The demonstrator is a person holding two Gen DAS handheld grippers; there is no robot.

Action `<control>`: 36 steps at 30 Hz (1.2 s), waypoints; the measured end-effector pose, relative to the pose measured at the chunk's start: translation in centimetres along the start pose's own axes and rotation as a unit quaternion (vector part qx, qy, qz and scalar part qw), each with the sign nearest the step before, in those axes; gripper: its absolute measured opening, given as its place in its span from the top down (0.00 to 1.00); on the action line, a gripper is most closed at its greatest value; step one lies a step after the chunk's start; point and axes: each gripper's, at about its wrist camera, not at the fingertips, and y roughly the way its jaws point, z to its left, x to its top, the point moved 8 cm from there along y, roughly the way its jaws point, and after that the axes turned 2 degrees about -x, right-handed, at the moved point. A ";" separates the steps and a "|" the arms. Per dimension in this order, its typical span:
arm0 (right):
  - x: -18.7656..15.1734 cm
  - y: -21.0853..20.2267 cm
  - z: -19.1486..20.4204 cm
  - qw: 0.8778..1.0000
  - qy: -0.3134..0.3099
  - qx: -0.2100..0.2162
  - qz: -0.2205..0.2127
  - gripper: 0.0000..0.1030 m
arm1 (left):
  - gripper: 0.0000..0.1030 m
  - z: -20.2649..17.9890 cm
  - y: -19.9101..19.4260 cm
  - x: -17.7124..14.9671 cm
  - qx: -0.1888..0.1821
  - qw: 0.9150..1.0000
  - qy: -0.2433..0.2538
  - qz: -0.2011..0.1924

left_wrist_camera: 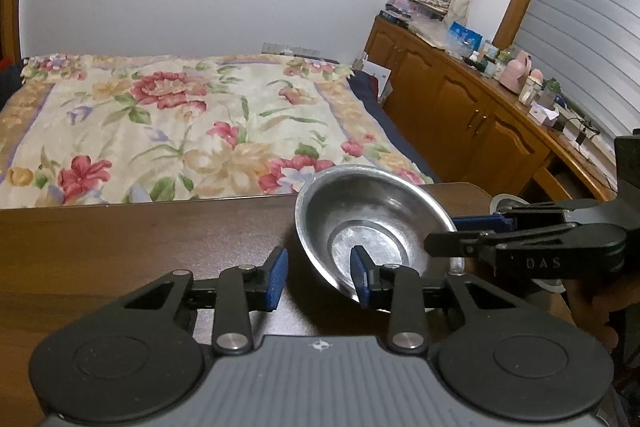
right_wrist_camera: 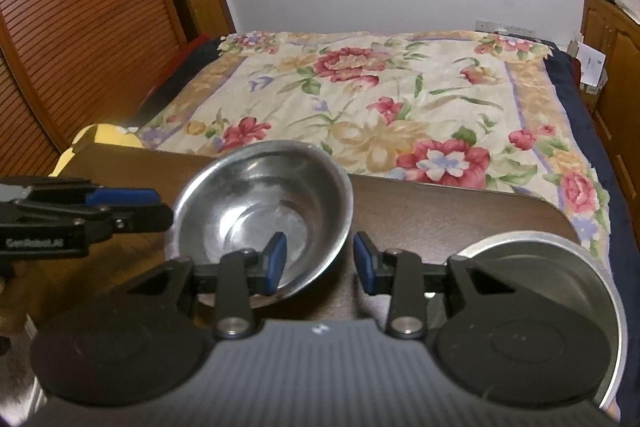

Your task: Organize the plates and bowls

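Note:
A steel bowl (left_wrist_camera: pixel 372 223) sits on the dark wooden table (left_wrist_camera: pixel 140 243); it also shows in the right wrist view (right_wrist_camera: pixel 260 203). My left gripper (left_wrist_camera: pixel 319 277) is open, its jaws straddling the bowl's near-left rim, one pad inside, one outside. My right gripper (right_wrist_camera: pixel 319 261) is open too, straddling the bowl's near-right rim. Each gripper shows in the other's view: the right one (left_wrist_camera: pixel 460 235) at the bowl's right edge, the left one (right_wrist_camera: pixel 160 209) at its left edge. A steel plate (right_wrist_camera: pixel 560 267) lies on the table to the right, partly hidden by my right gripper.
A bed with a floral cover (left_wrist_camera: pixel 192 123) lies beyond the table's far edge. A wooden cabinet (left_wrist_camera: pixel 460 103) with bottles and clutter runs along the right wall. A slatted wooden door (right_wrist_camera: pixel 80 7) stands at the left.

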 end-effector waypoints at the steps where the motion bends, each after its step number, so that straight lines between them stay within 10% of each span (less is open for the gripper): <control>1: 0.0 0.1 0.0 1.000 -0.002 0.002 0.002 0.63 | 0.67 0.0 0.1 0.0 -0.001 1.000 -0.002 0.001; 15: -0.5 0.8 0.6 0.999 -0.001 0.025 0.025 0.79 | 0.84 0.7 0.2 -0.7 -0.010 0.999 -0.036 0.022; 36: 0.9 -5.6 0.8 0.999 0.001 0.026 -0.022 0.81 | 0.85 -4.4 -6.4 0.9 -0.019 0.999 0.015 -0.038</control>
